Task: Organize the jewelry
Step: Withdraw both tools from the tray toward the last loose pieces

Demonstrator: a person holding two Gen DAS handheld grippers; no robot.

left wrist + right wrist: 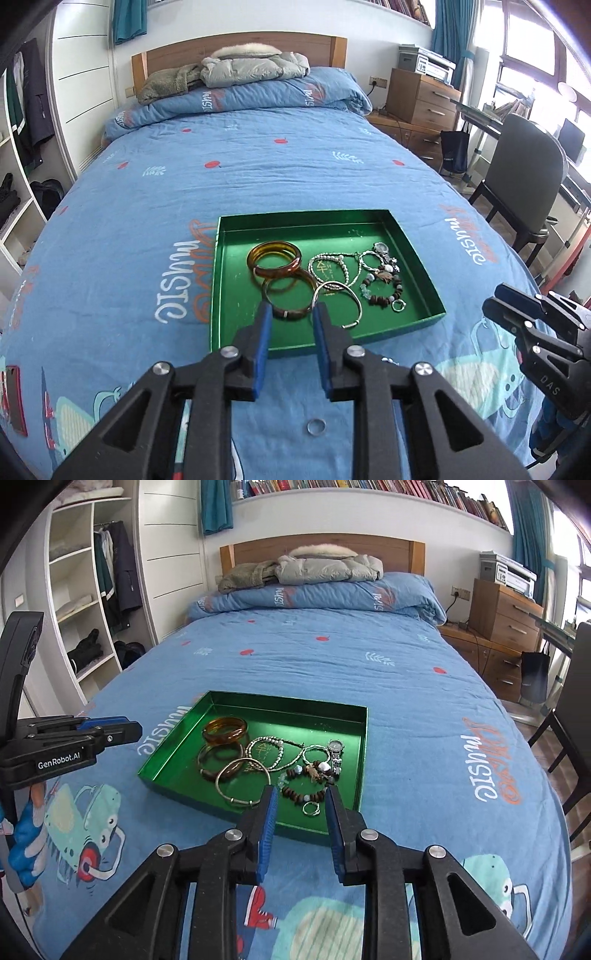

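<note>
The shallow green rectangular tray (pixel 229 295) lay on the blue quilted bed (pixel 258 177), holding amber bangles (pixel 274 258), silver bracelets and a beaded bracelet (pixel 306 797). Both the left gripper (pixel 291 314) and right gripper (pixel 301 794) hovered open and empty. A small silver ring (pixel 317 427) lay on the bed outside the tray.

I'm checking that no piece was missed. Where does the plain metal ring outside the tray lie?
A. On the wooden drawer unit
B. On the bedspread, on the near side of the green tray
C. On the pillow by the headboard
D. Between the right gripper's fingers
B: in the left wrist view the ring lies alone on the blue bedspread, on the near side of the green tray, below the open left gripper.
</note>
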